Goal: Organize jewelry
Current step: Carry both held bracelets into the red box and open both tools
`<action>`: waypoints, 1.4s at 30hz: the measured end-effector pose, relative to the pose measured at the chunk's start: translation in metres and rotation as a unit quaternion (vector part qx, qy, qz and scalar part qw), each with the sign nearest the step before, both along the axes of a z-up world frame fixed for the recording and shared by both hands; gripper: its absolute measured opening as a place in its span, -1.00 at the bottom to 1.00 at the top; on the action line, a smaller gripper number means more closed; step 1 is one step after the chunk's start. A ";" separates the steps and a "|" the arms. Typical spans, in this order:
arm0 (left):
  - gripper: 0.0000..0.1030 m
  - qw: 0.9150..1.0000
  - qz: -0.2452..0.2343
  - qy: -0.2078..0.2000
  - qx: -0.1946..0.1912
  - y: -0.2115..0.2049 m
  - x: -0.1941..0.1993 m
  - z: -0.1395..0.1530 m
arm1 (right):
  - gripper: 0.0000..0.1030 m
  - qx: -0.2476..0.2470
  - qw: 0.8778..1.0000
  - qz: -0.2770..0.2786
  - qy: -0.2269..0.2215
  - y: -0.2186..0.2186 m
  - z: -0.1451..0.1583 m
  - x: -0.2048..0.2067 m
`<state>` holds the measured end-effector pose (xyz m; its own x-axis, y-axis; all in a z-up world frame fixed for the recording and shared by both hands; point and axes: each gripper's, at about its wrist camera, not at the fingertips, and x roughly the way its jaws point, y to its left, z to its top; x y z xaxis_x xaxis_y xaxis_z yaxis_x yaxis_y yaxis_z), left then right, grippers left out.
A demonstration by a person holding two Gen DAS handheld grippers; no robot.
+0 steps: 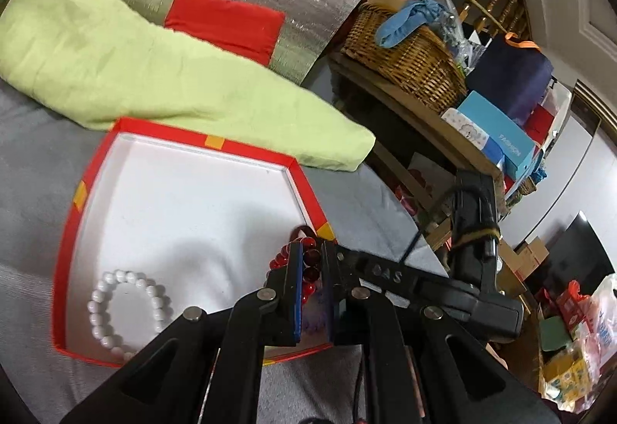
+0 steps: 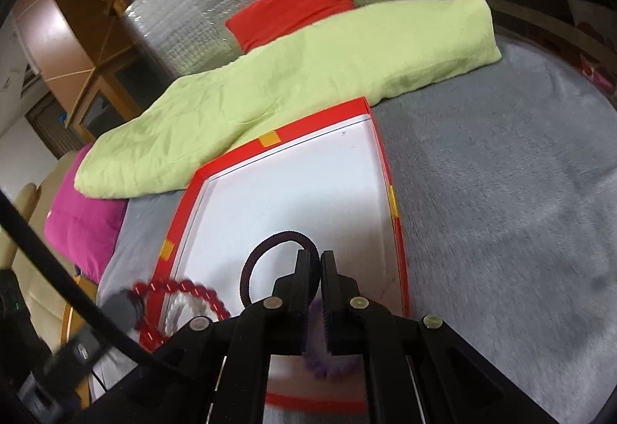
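Lay on grey bedding: a shallow red box with white floor, green folded blanket touching its far rim. Inside the box, near the left wall: a white bead bracelet. Left gripper clamped on a dark red bead bracelet, over the box's right wall. Right gripper pinched shut on a black coiled hair tie, over the box's floor. Purple fuzzy item beneath those jaws, blurred.
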<state>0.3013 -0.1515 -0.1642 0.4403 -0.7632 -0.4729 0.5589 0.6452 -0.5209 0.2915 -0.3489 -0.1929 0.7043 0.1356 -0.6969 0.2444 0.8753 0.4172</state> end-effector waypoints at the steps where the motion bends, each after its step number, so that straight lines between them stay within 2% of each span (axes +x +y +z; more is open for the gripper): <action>1: -0.81 1.000 0.000 0.006 0.004 -0.003 0.002 -0.003 | -0.89 0.002 1.000 -0.002 0.005 -0.001 -0.002 0.004; 5: -0.81 0.999 -0.001 0.024 0.023 -0.008 0.009 -0.013 | -0.87 0.034 0.999 -0.014 0.021 -0.011 -0.009 0.017; 11: -0.81 0.997 0.013 0.049 0.052 -0.004 0.019 -0.023 | -0.83 0.038 0.998 -0.014 0.037 -0.011 -0.017 0.024; 18: -0.81 0.993 0.026 0.056 0.098 -0.003 0.019 -0.028 | -0.83 0.042 0.999 -0.021 0.023 -0.020 -0.009 0.014; 22: -0.79 0.991 0.040 0.055 0.112 0.003 0.019 -0.027 | -0.82 0.046 0.999 -0.019 0.021 -0.022 -0.003 0.005; 25: -0.69 0.990 0.050 0.044 0.121 0.008 0.016 -0.023 | -0.81 0.039 0.999 -0.012 0.030 -0.022 0.000 -0.003; 28: -0.44 0.989 0.064 0.029 0.132 0.014 0.012 -0.017 | -0.72 0.040 0.999 -0.007 0.035 -0.024 0.002 -0.012; 30: -0.18 0.986 0.078 0.014 0.145 0.020 0.007 -0.012 | -0.45 0.037 0.999 0.000 0.035 -0.024 0.005 -0.019; 31: -0.15 0.985 0.082 0.008 0.151 0.022 0.005 -0.011 | -0.40 0.034 0.999 0.003 0.033 -0.024 0.007 -0.023; 42: -0.09 0.974 0.109 -0.027 0.199 0.082 -0.024 0.002 | -0.38 -0.002 0.999 0.028 0.019 -0.023 0.025 -0.073</action>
